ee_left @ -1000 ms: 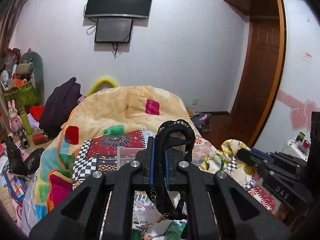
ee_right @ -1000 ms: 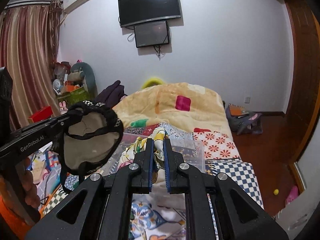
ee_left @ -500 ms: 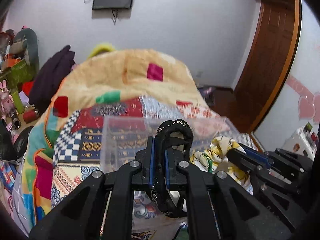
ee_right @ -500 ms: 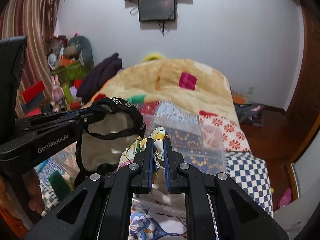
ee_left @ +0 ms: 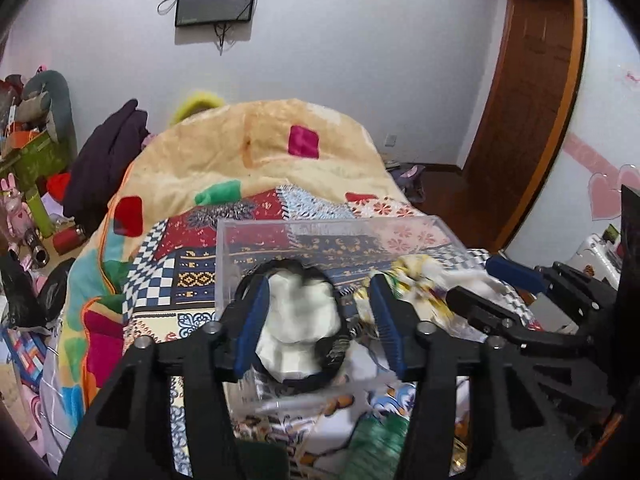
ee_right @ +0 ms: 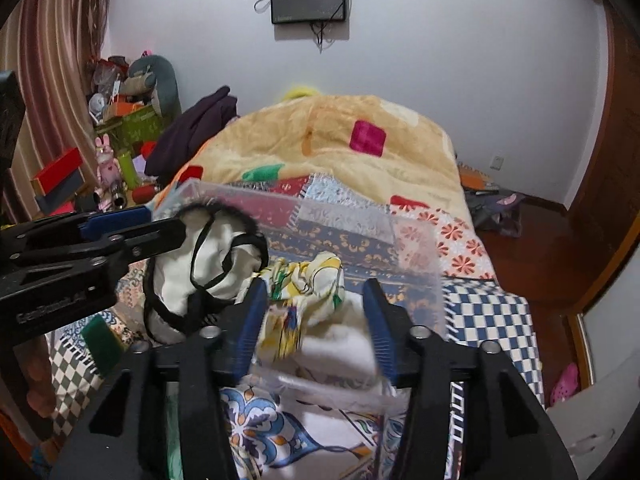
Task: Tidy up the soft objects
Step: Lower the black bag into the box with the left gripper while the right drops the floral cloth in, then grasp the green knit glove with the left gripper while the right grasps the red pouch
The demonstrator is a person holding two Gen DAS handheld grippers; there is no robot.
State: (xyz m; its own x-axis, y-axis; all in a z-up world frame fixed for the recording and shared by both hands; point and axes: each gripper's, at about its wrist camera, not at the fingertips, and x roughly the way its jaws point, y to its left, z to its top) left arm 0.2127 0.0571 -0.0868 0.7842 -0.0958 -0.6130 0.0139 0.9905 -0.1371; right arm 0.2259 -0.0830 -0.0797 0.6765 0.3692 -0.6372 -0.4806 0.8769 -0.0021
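A clear plastic box (ee_left: 400,232) (ee_right: 408,240) sits on the patterned bed. My left gripper (ee_left: 320,320) is open over its left part; a white cloth with black trim (ee_left: 298,320) (ee_right: 192,268) lies loose between the fingers, inside the box. My right gripper (ee_right: 316,320) is open over the right part; a yellow floral cloth (ee_right: 308,284) (ee_left: 416,276) lies crumpled between its fingers on a white cloth (ee_right: 340,348) in the box. Each gripper shows in the other's view: the right one in the left wrist view (ee_left: 480,292), the left one in the right wrist view (ee_right: 140,228).
A yellow blanket (ee_left: 260,148) is heaped at the far end of the bed. A dark garment (ee_left: 104,160) and a cluttered shelf with toys (ee_right: 120,120) stand left. A wooden door (ee_left: 532,100) is right. A green sponge (ee_right: 100,344) lies on the bedspread.
Both grippers have dropped down over the clear box and opened. The black-trimmed cloth and the floral cloth have been let go and now lie in the box.
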